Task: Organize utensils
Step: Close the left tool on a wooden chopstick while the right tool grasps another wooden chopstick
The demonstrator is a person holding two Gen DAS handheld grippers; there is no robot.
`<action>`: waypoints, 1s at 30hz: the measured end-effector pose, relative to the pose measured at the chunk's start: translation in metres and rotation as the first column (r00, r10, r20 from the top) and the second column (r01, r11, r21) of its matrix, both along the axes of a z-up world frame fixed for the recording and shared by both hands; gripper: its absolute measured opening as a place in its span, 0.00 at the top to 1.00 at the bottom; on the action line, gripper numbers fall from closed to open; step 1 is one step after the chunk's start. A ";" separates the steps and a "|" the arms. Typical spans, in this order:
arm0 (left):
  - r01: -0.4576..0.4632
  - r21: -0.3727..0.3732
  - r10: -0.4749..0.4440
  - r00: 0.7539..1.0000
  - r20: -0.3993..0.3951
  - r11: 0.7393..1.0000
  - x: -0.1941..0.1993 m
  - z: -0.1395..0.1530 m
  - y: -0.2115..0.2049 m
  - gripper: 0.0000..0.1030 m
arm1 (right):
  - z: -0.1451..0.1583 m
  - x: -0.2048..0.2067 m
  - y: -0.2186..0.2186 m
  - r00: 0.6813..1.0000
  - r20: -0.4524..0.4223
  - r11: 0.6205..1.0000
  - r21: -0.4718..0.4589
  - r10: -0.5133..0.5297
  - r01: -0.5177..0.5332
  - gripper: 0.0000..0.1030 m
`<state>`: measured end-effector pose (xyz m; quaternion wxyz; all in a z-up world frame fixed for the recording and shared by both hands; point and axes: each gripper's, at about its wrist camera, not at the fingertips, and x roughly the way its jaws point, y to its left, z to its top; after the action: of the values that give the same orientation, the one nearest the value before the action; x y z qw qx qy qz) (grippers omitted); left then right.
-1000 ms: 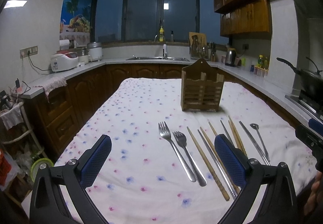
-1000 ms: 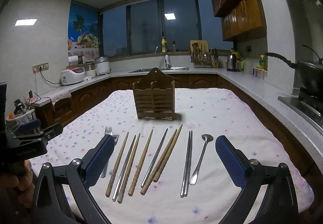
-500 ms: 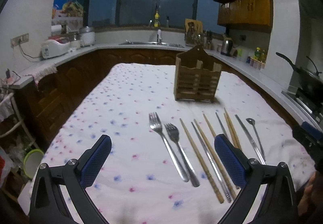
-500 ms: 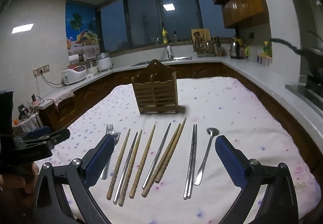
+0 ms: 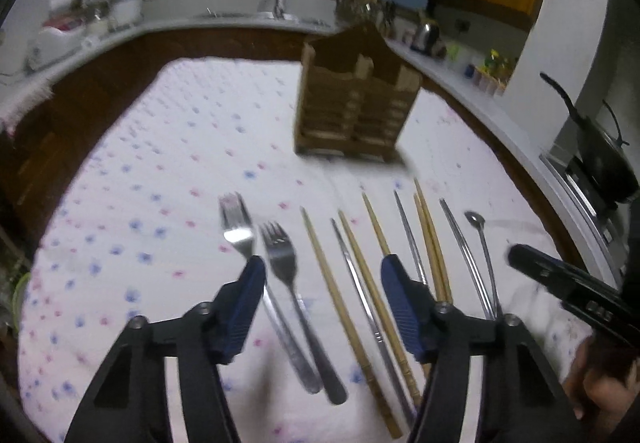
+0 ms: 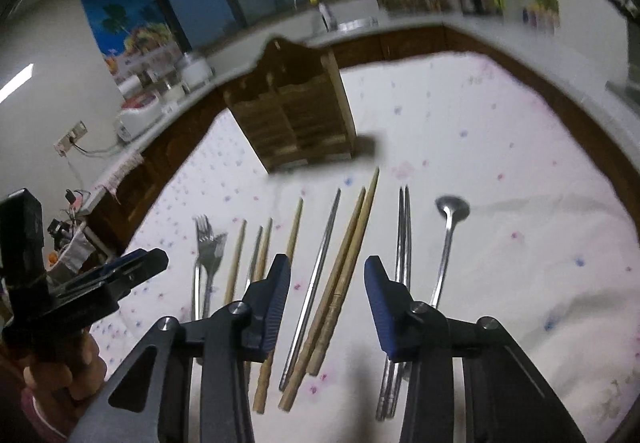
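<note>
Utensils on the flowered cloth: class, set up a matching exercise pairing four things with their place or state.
Column one:
1 forks
2 spoon
3 wooden holder
4 right gripper

Column two:
A stands upright beyond the utensil row
B open above a wooden chopstick pair
C left end of the row
D right end of the row

Pairs: 1-C, 2-D, 3-A, 4-B

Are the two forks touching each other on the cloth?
Cannot tell. In the left wrist view the forks lie close together, handles seeming to converge, but blur hides any contact. In the right wrist view their heads overlap, which may only be the angle.
</note>
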<state>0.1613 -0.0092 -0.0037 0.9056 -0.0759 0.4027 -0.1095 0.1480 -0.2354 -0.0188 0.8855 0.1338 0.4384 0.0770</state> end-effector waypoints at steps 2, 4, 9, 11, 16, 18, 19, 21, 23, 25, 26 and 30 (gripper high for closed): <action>0.023 0.001 -0.023 0.999 -0.045 1.000 0.018 -0.005 -0.006 0.57 | -0.010 0.016 0.002 0.998 -0.057 1.000 -0.020 0.005 -0.006 0.71; 0.043 0.007 -0.042 0.995 -0.089 0.999 0.033 -0.010 -0.011 0.61 | -0.017 0.029 0.003 0.996 -0.094 1.000 -0.026 0.006 -0.008 0.76; 0.054 0.023 -0.050 0.985 -0.163 0.998 0.068 -0.029 -0.020 0.67 | -0.035 0.059 -0.004 0.988 -0.157 0.999 -0.051 -0.017 0.009 0.80; 0.054 0.024 -0.048 0.981 -0.185 0.998 0.079 -0.035 -0.021 0.68 | -0.039 0.066 -0.006 0.986 -0.167 0.998 -0.059 -0.025 0.015 0.83; 0.059 0.026 -0.052 0.973 -0.224 0.998 0.097 -0.049 -0.025 0.75 | -0.048 0.079 -0.008 0.983 -0.183 0.998 -0.065 -0.022 0.011 0.87; 0.070 0.027 -0.061 0.966 -0.250 0.997 0.105 -0.057 -0.029 0.81 | -0.052 0.085 -0.008 0.981 -0.195 0.998 -0.066 -0.019 0.006 0.87; 0.071 0.029 -0.061 0.964 -0.257 0.997 0.108 -0.059 -0.030 0.81 | -0.055 0.087 -0.007 0.979 -0.201 0.997 -0.073 -0.019 0.004 0.88; 0.073 0.035 -0.061 0.961 -0.269 0.997 0.112 -0.064 -0.031 0.82 | -0.059 0.090 -0.007 0.977 -0.214 0.997 -0.072 -0.019 0.004 0.88; 0.077 0.042 -0.063 0.961 -0.269 0.996 0.116 -0.066 -0.032 0.82 | -0.063 0.093 -0.007 0.975 -0.222 0.997 -0.075 -0.018 0.001 0.88; 0.078 0.042 -0.063 0.959 -0.277 0.996 0.119 -0.066 -0.032 0.82 | -0.063 0.098 -0.008 0.975 -0.221 0.997 -0.078 -0.021 0.003 0.89; 0.081 0.043 -0.066 0.957 -0.281 0.996 0.121 -0.067 -0.033 0.82 | -0.063 0.100 -0.008 0.974 -0.224 0.997 -0.080 -0.020 0.003 0.89; 0.092 0.047 -0.074 0.952 -0.296 0.995 0.129 -0.067 -0.035 0.82 | -0.064 0.116 -0.008 0.973 -0.232 0.996 -0.085 -0.013 -0.007 0.89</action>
<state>0.2901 -0.0437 -0.0710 0.8321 -0.0473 0.5388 -0.1228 0.2638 -0.2435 -0.0832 0.8331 0.1044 0.5417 0.0407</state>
